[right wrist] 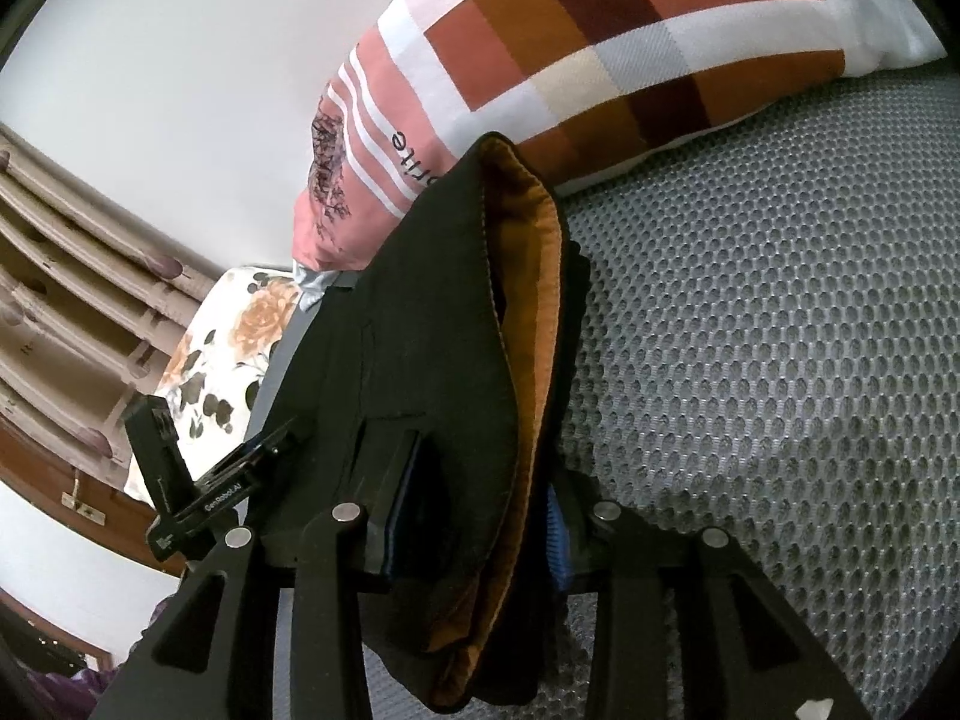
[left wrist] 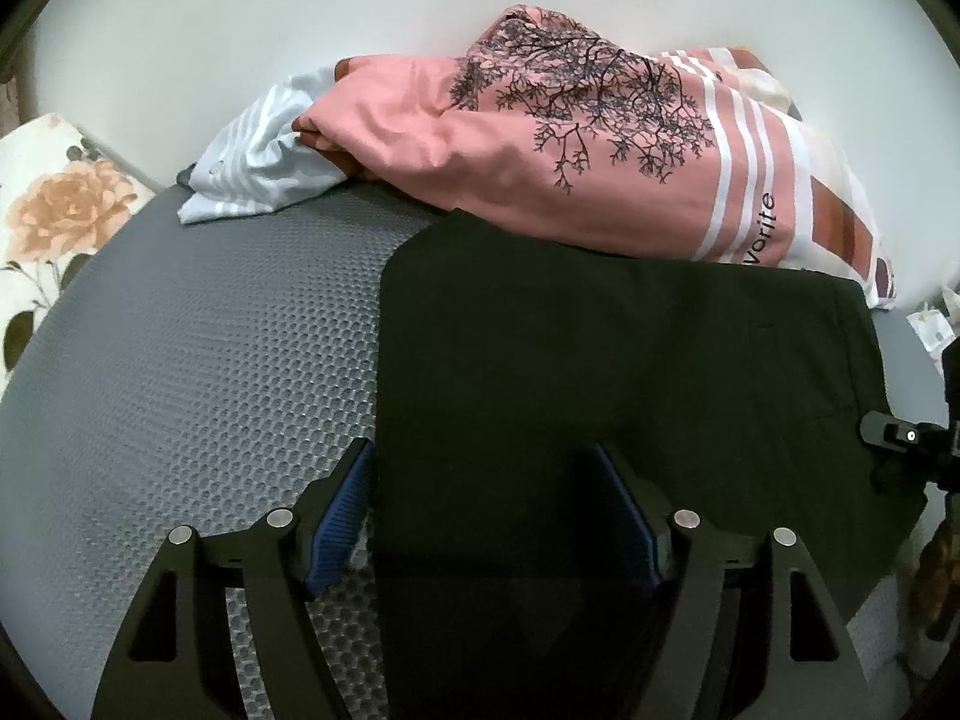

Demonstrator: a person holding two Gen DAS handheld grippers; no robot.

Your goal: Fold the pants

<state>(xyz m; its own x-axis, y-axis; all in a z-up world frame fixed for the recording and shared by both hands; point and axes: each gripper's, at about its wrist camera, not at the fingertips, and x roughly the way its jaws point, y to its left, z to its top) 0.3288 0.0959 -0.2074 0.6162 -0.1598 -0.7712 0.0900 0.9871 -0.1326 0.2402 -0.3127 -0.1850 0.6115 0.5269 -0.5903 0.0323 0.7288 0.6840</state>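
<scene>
The black pants (left wrist: 600,360) lie folded flat on the grey mesh mattress (left wrist: 210,360). My left gripper (left wrist: 480,516) is open, its blue pads straddling the pants' left edge near the front. In the right wrist view the pants (right wrist: 420,330) show an orange-brown lining (right wrist: 528,300) at the waistband. My right gripper (right wrist: 480,516) is shut on the waistband end, with cloth bunched between its fingers. The right gripper also shows at the right edge of the left wrist view (left wrist: 900,444).
A pink pillow with a tree print (left wrist: 570,132) and a pale striped cloth (left wrist: 258,150) lie behind the pants. A floral cushion (left wrist: 54,210) sits at the left. A white wall stands behind. Wooden shelving (right wrist: 72,276) is at left in the right wrist view.
</scene>
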